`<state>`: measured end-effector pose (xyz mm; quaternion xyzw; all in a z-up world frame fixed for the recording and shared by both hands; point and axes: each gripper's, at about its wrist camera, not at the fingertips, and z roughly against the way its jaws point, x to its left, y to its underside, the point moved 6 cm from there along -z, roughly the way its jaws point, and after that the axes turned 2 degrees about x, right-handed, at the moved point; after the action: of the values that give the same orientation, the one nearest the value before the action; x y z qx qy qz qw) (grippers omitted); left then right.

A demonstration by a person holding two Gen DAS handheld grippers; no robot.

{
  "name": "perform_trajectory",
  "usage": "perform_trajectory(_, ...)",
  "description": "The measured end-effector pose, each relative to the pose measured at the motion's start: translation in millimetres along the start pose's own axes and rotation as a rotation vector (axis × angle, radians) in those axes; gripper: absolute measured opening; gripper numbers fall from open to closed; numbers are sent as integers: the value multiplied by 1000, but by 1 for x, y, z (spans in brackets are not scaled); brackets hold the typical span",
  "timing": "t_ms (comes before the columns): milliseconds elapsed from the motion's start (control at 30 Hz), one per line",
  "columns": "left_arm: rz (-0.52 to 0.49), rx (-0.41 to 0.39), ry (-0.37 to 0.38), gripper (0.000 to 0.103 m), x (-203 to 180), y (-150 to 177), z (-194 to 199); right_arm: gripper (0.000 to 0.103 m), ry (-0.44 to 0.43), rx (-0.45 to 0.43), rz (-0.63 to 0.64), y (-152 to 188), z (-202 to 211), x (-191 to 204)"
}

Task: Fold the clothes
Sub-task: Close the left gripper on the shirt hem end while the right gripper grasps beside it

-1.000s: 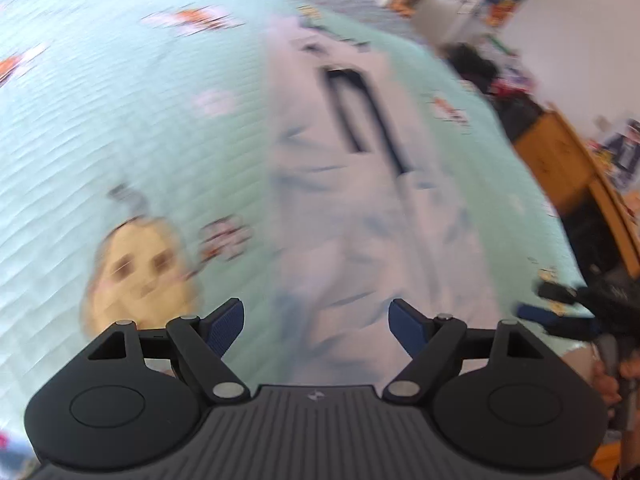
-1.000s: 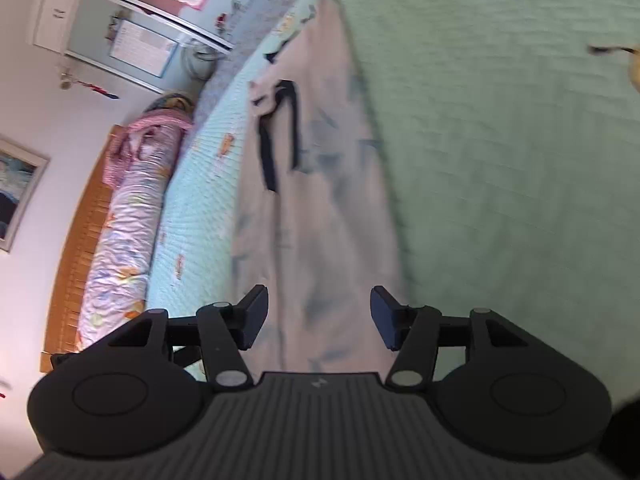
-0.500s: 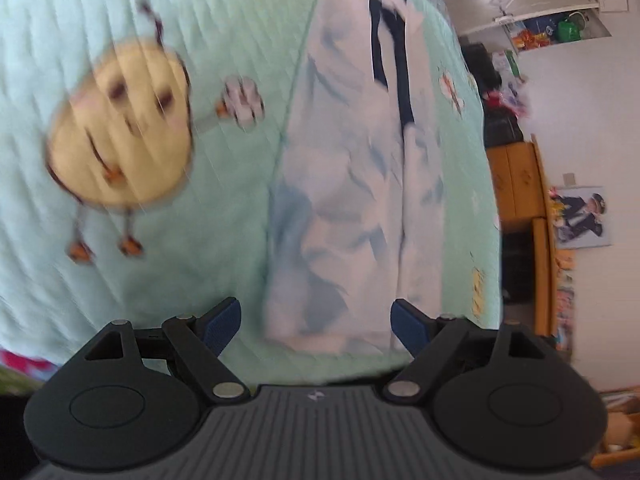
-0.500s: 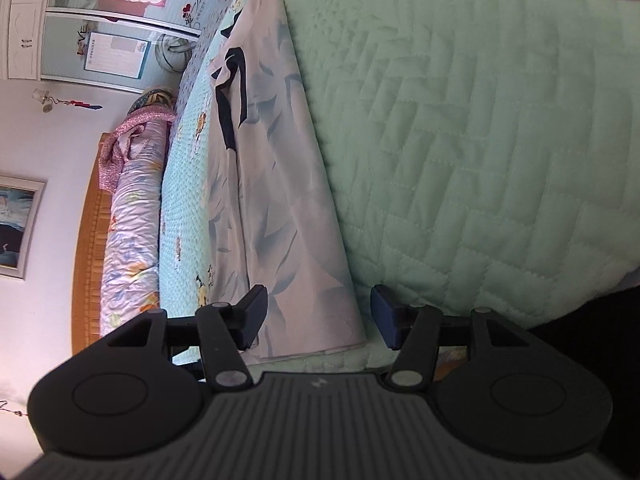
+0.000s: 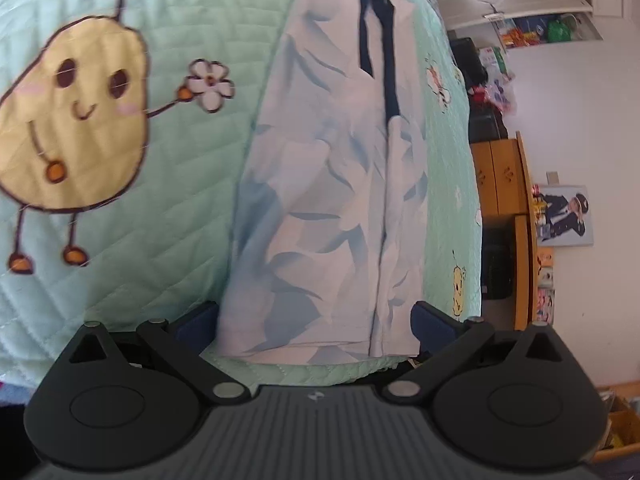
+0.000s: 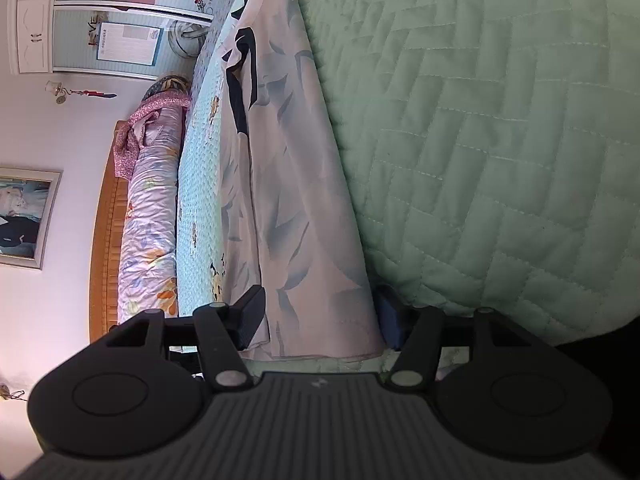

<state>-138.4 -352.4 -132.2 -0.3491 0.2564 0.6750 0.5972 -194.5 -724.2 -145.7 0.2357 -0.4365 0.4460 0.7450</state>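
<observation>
A pale shirt [image 5: 332, 184] with a blue leaf print and a dark navy collar lies folded into a long strip on the mint quilted bedspread [image 5: 180, 32]. Its hem lies at the near edge of the bed. My left gripper [image 5: 316, 322] is open, its blue pads on either side of the hem's width. In the right wrist view the same shirt [image 6: 288, 200] runs away from me, and my right gripper [image 6: 320, 318] is open with the hem corner between its fingers. Neither gripper is closed on the cloth.
A yellow pear cartoon [image 5: 68, 120] is printed on the bedspread left of the shirt. A rolled floral quilt [image 6: 148, 216] lies against the wooden headboard [image 6: 106, 240]. An orange wooden cabinet [image 5: 504, 176] and cluttered shelves [image 5: 520, 12] stand beyond the bed's far side.
Both grippers have dropped and drawn back to the near edge of the bed, ending level with the shirt's hem. They stay open. The shirt has not moved.
</observation>
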Motion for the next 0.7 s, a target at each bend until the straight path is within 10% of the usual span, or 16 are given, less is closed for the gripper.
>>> perform_trajectory(133,-52,2,-48,101,-6,2,-4,59,14,1,34,3,1,3)
perform_trajectory(267,-79,-7,-73,94,-4,5,-2,25,65,15,81,10,0,0)
perform_trajectory(400,-67,-17,-72,86,2,5,1,19,66,19,92,12,2,-3)
perform_trajectory(700,-97,-27,-129,31,6,10,8,20,71,12,141,15,4,1)
